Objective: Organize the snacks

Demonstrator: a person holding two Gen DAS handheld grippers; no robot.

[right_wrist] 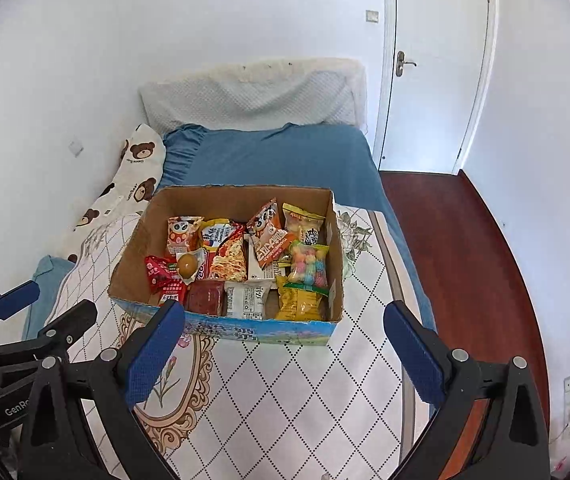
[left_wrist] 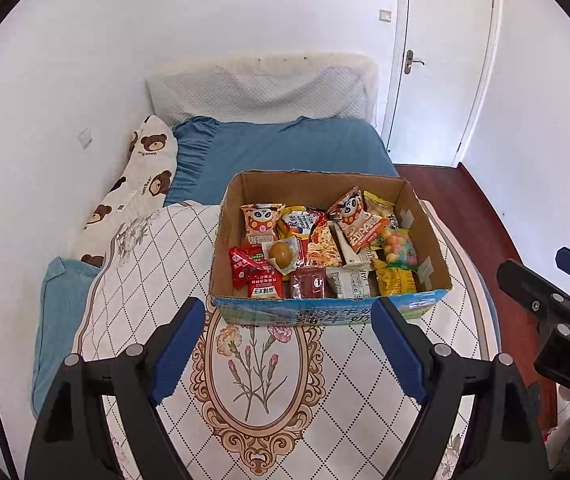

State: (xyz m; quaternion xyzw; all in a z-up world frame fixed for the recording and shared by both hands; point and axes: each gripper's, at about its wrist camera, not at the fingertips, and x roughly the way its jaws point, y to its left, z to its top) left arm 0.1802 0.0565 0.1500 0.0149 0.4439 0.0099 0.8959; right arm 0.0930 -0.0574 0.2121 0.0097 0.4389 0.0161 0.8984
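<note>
An open cardboard box (left_wrist: 232, 216) (right_wrist: 137, 248) sits on a quilted bed cover and holds several snack packets lying side by side: panda-print packs (left_wrist: 260, 222), a noodle pack (right_wrist: 227, 258), a bag of coloured candies (right_wrist: 309, 266), yellow packs (left_wrist: 395, 280) and a red packet (left_wrist: 247, 272). My left gripper (left_wrist: 287, 312) hovers before the box's near wall, open, nothing between its blue pads. My right gripper (right_wrist: 285, 316) hangs on the near side of the box too, open and empty. Each gripper shows at the edge of the other's view.
The box rests on a white diamond-pattern cover (left_wrist: 261, 368) over a blue bed (left_wrist: 285, 148). A bear-print pillow (left_wrist: 141, 184) lies along the left wall. Red-brown floor (right_wrist: 457, 248) and a white door (right_wrist: 437, 64) are to the right.
</note>
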